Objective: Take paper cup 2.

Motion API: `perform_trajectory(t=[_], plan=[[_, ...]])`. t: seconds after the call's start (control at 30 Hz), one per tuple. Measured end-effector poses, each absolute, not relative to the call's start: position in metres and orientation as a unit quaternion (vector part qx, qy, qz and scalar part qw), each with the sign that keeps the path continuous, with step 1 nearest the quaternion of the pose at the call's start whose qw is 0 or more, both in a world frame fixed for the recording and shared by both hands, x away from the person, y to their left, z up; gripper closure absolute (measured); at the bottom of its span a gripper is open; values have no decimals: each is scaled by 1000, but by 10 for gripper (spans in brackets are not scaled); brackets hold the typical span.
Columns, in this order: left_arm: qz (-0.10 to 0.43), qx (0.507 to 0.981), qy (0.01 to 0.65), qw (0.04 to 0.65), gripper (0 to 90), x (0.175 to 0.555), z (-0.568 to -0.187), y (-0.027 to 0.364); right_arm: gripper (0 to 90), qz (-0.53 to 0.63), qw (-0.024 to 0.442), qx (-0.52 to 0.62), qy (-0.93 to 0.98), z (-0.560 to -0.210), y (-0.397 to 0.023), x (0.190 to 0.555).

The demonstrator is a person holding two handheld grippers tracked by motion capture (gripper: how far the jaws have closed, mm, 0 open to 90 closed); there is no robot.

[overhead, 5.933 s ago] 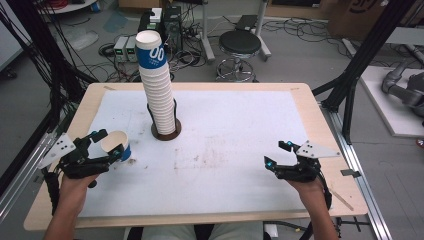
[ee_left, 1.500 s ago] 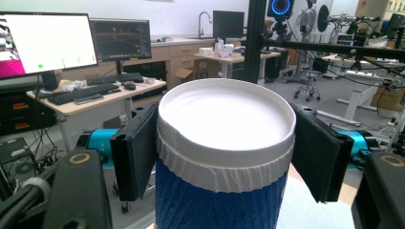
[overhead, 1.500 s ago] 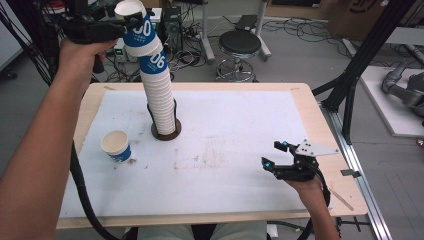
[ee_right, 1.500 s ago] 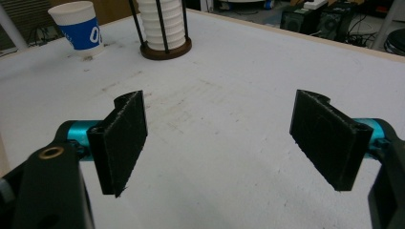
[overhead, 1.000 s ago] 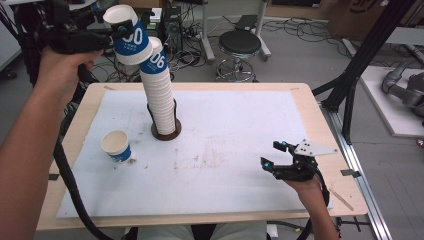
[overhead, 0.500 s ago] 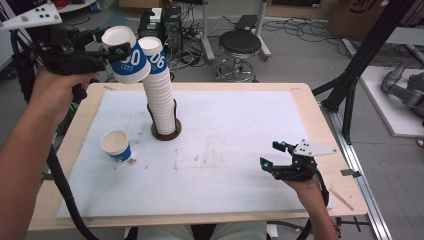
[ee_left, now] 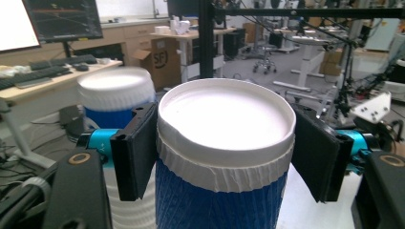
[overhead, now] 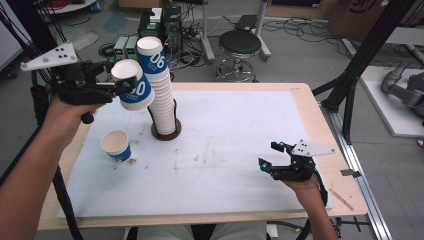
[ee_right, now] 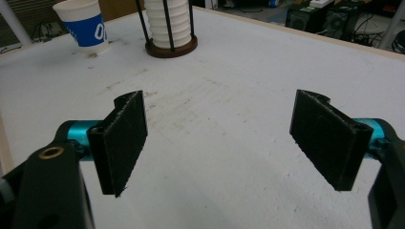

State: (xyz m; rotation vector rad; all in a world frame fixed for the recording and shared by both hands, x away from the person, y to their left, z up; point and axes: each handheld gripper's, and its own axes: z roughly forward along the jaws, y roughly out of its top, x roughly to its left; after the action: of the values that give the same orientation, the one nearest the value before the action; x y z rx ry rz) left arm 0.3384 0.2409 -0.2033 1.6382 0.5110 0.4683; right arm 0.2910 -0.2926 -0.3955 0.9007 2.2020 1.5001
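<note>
- Left hand-held gripper [overhead: 125, 86]: raised above the worktop's [overhead: 240, 145] left rear, jaws clamped on a blue-and-white paper cup [overhead: 134, 91] just under its rim; cup tilted, close beside the top of the cup stack [overhead: 159, 90].
- Cup stack: tall, leaning, seated in a round brown base [overhead: 166, 134].
- Single paper cup [overhead: 116, 146]: upright on the worktop, left of the base.
- Right hand-held gripper [overhead: 269, 156]: low over the worktop's right front, jaws apart, nothing between them.
</note>
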Motion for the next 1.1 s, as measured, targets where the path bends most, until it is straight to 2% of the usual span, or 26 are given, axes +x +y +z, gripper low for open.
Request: perform_trajectory(t=[0.57, 1.1], plan=[[171, 730, 222, 624, 303, 334, -275, 225, 208, 526, 161, 312, 774, -397, -291, 291], [156, 740, 194, 625, 303, 333, -320, 185, 208, 527, 167, 308, 774, -397, -287, 296]])
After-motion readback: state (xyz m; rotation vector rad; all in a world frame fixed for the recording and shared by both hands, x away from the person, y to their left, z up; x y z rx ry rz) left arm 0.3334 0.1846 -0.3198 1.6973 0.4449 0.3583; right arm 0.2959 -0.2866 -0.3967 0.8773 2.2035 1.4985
